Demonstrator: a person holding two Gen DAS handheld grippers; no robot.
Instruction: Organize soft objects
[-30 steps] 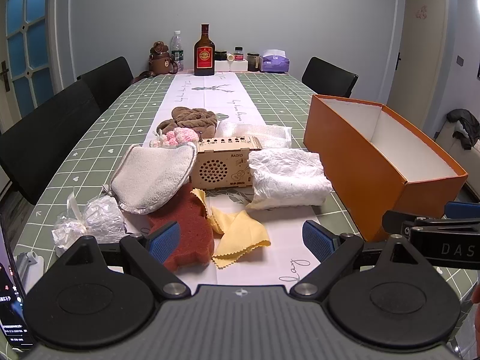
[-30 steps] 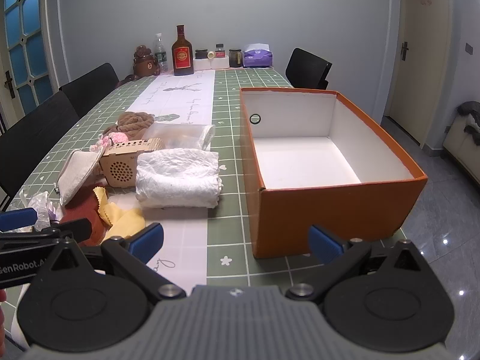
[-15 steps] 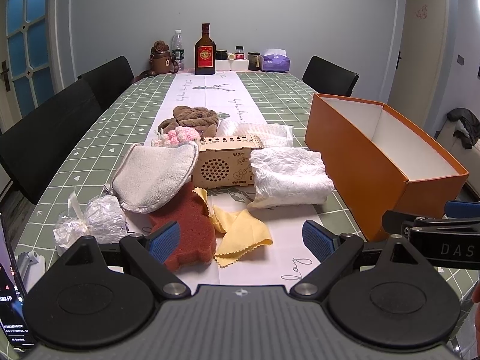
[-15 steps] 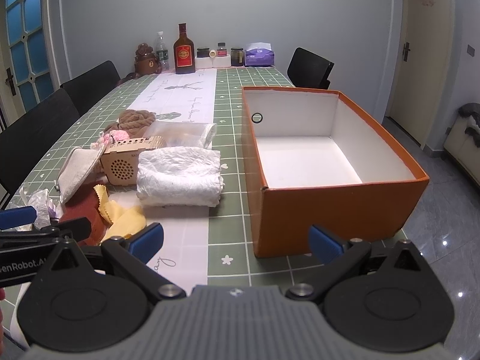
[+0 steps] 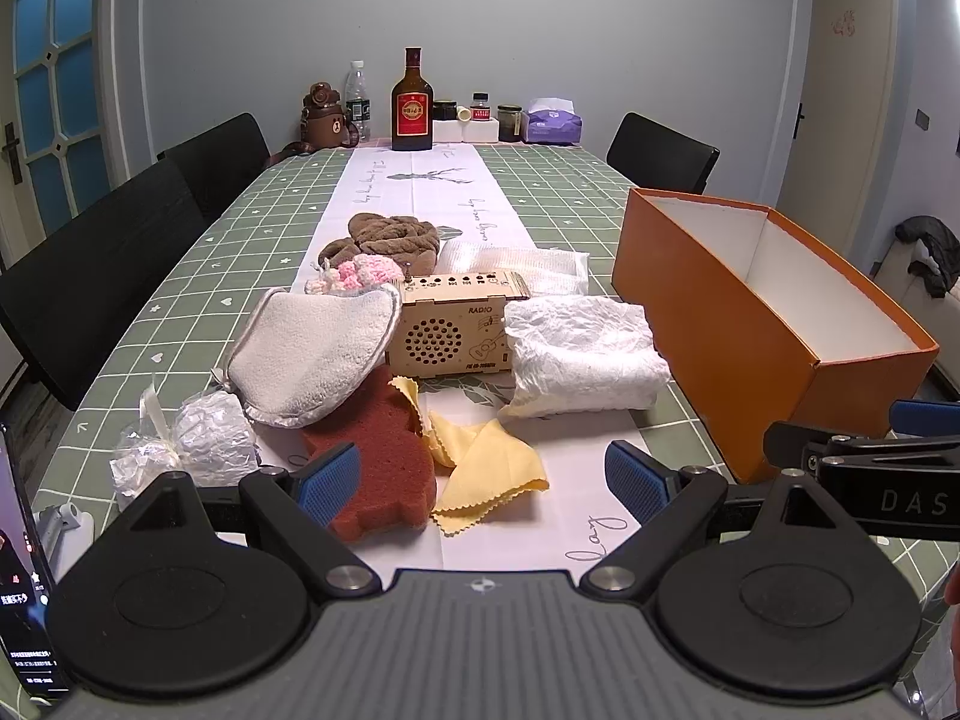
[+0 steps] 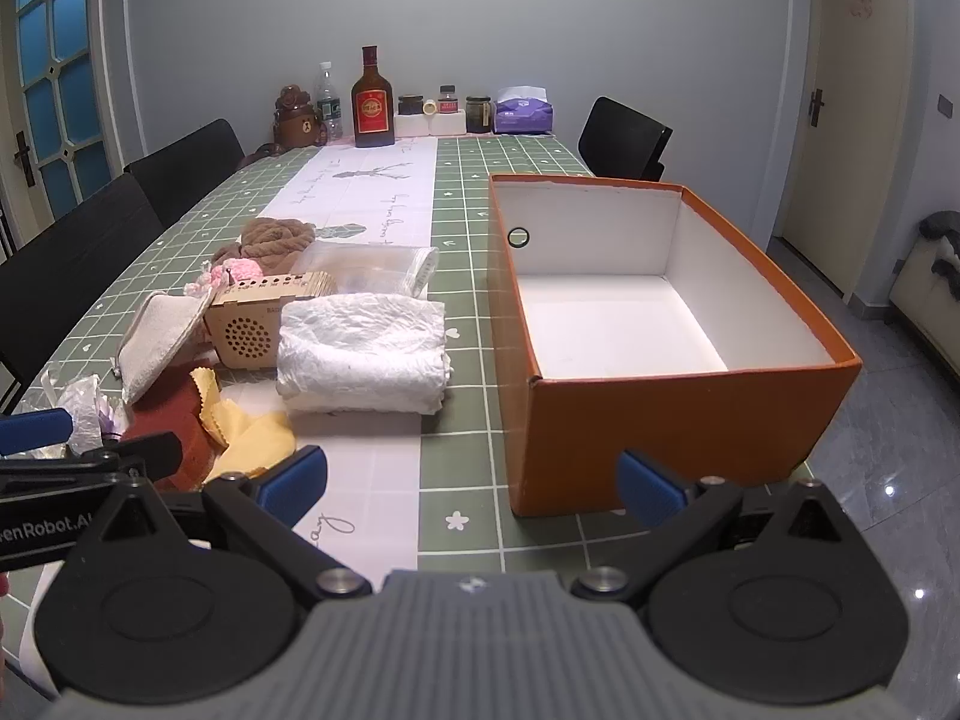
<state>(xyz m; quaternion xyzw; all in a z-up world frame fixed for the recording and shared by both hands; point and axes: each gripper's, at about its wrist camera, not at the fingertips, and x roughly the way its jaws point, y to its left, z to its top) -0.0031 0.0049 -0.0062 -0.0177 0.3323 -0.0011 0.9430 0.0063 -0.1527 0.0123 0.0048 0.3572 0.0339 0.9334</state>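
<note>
Worktop (image 5: 252,228): green checked cloth with a white runner, carrying everything.
Orange box (image 6: 678,414): open, white inside, right beyond the right gripper (image 6: 471,480) fingers, which are spread wide and hold nothing.
White wrinkled bundle (image 5: 582,357): ahead of the left gripper (image 5: 483,474), toward its right finger.
Grey mitt (image 5: 312,348): ahead of the left finger, leaning on the wooden radio (image 5: 459,324).
Red sponge (image 5: 384,474): touching or just beyond the left finger.
Yellow cloth (image 5: 480,465): between the left gripper's fingers, spread and empty.

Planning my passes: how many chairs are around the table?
3: two chairs on the left side, near and far, one at the far right. Others may be out of view.
</note>
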